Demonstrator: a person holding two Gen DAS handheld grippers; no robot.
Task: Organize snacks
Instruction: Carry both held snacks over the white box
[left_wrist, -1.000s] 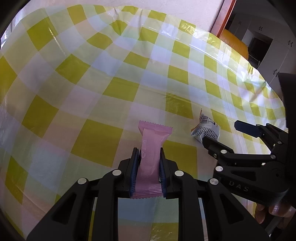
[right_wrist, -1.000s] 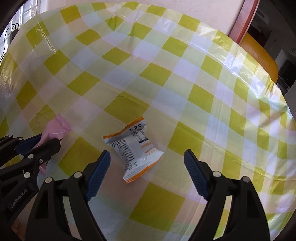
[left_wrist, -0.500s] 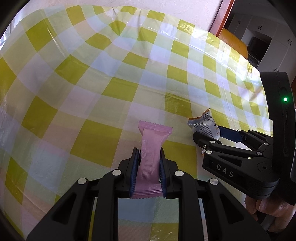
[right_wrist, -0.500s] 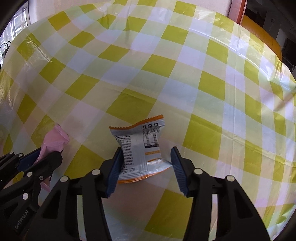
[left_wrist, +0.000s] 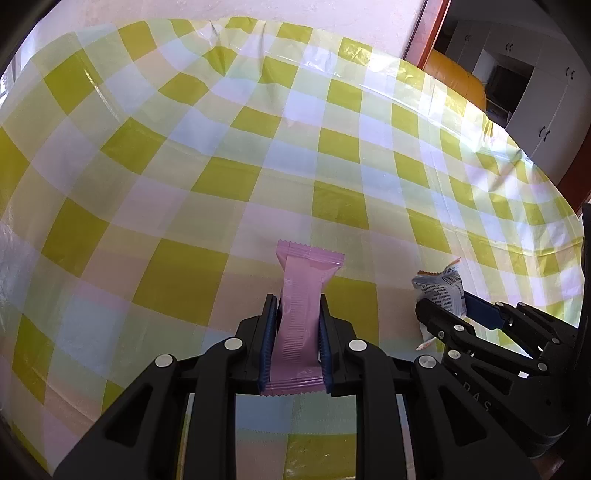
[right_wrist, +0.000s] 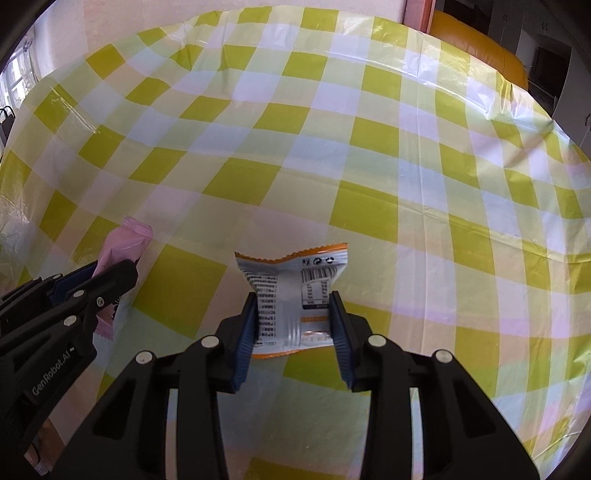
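1. Because each claw takes one snack, the pink snack bar (left_wrist: 301, 302) sits low in the centre of the left wrist view, clenched across its middle by the left gripper (left_wrist: 297, 325), with its crimped far end sticking out past the fingertips.
2. Low in the centre of the right wrist view, the white-and-orange snack packet (right_wrist: 291, 295) is grasped by the right gripper (right_wrist: 293, 321); both blue pads press its sides and the wrapper pinches inward between them.
3. Gripping mid-body probably keeps the light wrappers from drooping or slipping out.
4. Both grippers work side by side, each showing at the lower edge of the other's view, likely so the snacks can be set down together.
5. Beneath them spreads the yellow checked tablecloth (right_wrist: 369, 155); no tray or box shows.
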